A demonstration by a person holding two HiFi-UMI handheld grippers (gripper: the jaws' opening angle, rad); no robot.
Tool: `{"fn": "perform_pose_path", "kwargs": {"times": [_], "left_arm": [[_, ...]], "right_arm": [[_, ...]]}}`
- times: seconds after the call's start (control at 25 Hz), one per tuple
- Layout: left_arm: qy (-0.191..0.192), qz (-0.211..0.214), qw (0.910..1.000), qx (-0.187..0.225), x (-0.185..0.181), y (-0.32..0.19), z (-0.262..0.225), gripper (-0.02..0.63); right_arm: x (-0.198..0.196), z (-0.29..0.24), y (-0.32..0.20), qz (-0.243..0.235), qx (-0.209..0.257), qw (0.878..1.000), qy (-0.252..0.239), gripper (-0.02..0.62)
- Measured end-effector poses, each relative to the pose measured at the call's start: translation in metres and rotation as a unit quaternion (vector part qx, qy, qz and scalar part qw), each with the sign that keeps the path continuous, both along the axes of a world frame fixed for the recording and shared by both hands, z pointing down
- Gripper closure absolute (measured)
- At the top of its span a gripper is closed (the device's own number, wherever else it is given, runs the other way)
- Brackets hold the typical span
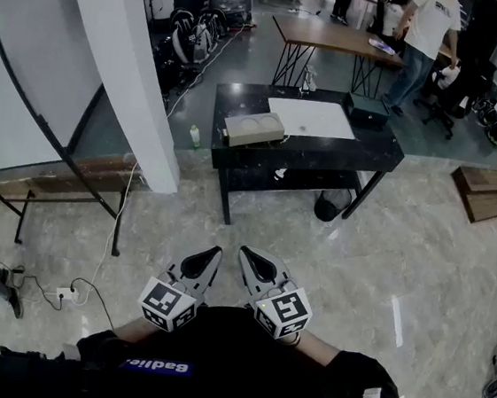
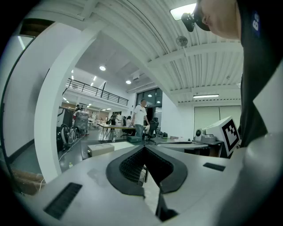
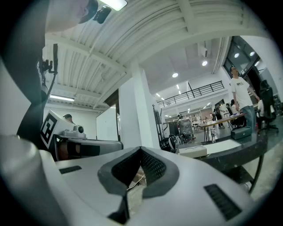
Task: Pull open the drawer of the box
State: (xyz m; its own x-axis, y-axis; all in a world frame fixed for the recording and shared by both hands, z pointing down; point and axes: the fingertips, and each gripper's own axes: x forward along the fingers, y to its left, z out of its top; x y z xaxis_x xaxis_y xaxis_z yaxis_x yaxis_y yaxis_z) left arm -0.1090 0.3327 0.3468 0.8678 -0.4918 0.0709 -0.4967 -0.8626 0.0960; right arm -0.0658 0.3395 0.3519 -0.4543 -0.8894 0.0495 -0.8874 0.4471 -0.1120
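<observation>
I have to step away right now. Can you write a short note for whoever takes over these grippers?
Left gripper: jaws shut, empty, held close to the body.
Right gripper: jaws shut, empty, beside the left one.
Box: on the black table ahead, next to a white mat, well out of reach from here.
Done: nothing; no drawer sticks out of the box.
Left: walk up to the table, open a gripper, take hold of the drawer front and pull it open.
</observation>
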Motion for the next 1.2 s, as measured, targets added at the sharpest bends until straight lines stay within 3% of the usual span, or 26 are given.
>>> {"fn": "perform_pose_path", "kwargs": {"times": [0.72,1.2], "left_arm": [[0.003,-0.002,1.0,-0.005,0.049,0.004,0.002,0.604],[0.001,0.005,0.9996,-0.027,0.123,0.002,0.016,0.604]], "right_arm": [[0.05,0.0,0.006,-0.001,0.0,1.0,-0.002,0.595],[0.125,0.012,0.005,0.008,-0.021,1.0,-0.014,0.595]]}}
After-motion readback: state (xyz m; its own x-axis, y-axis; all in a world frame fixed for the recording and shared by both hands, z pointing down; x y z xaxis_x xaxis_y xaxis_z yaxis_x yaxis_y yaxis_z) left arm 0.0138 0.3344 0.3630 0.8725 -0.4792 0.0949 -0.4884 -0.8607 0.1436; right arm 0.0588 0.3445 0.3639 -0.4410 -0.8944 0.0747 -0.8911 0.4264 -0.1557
